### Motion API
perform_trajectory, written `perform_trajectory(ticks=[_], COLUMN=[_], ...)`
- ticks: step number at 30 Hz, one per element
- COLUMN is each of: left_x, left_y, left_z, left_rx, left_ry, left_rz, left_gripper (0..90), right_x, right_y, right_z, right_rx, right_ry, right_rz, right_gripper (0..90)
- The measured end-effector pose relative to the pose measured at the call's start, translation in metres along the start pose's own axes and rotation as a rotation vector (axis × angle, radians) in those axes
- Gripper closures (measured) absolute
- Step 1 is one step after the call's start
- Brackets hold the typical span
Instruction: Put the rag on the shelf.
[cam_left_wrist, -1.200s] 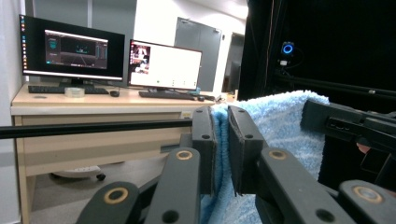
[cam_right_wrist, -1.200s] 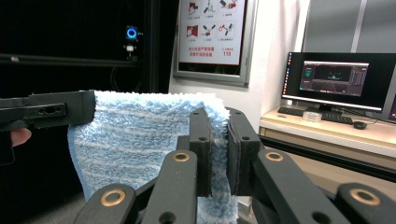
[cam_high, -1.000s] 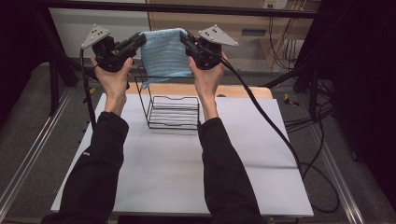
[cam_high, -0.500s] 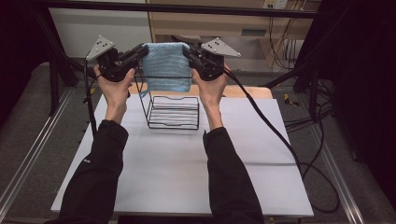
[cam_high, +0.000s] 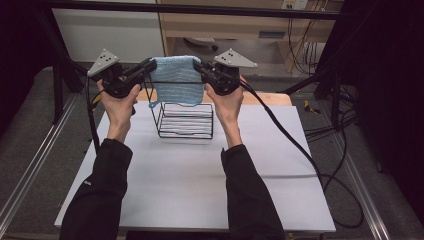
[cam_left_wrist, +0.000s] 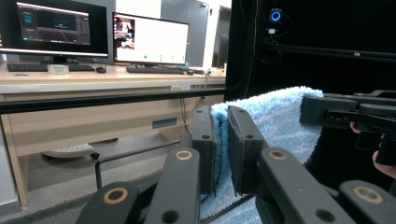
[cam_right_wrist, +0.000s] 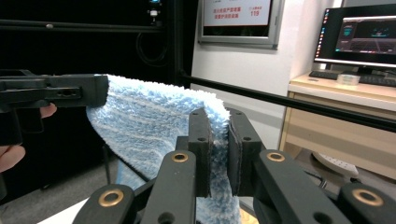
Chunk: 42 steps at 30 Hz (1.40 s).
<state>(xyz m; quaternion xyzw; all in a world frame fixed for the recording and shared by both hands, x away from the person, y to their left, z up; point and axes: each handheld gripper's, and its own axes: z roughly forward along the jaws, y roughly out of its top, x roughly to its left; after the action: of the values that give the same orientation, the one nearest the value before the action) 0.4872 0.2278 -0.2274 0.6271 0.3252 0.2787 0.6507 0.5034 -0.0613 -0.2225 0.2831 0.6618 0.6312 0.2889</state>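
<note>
1. White bench (cam_high: 280, 165) carries a black wire rack (cam_high: 186, 120) at its far middle.
2. Blue towel (cam_high: 175, 82) hangs stretched above the rack.
3. Left claw (cam_high: 148, 67) is clenched on the towel's left top corner; right claw (cam_high: 198, 66) on the right.
4. Judgement: soft, light, limp cloth; corner holds suit it best.

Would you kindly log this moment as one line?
left gripper: shut on towel | right gripper: shut on towel | towel: spread above wire rack
</note>
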Motion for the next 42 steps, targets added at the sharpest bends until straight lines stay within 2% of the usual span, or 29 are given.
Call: perform_trajectory(ticks=[14,22,26,29,35,42], left_x=[-0.005,-0.009,-0.011,-0.013,-0.016,-0.024], left_y=[-0.008,-0.017,-0.022,-0.023,-0.012,0.009], left_z=[-0.011,-0.019,-0.021,-0.023,-0.027,-0.025], left_rx=[0.029,0.067,0.083,0.102,0.146,0.185], left_ry=[-0.009,-0.035,-0.035,-0.030,-0.020,0.012], left_rz=[0.032,0.017,0.011,0.007,-0.016,0.020], left_gripper=[81.7,80.6,80.3,79.8,76.2,75.2], right_x=[0.004,0.009,0.009,0.011,0.011,0.011], right_y=[-0.004,-0.008,-0.012,-0.015,-0.020,-0.024], right_z=[-0.010,-0.018,-0.021,-0.023,-0.025,-0.027], right_rx=[0.044,0.101,0.121,0.133,0.141,0.140], right_ry=[0.051,0.090,0.113,0.124,0.141,0.146], right_rz=[-0.029,-0.054,-0.044,-0.058,-0.059,-0.065], right_gripper=[81.8,81.4,81.2,81.2,81.2,81.3])
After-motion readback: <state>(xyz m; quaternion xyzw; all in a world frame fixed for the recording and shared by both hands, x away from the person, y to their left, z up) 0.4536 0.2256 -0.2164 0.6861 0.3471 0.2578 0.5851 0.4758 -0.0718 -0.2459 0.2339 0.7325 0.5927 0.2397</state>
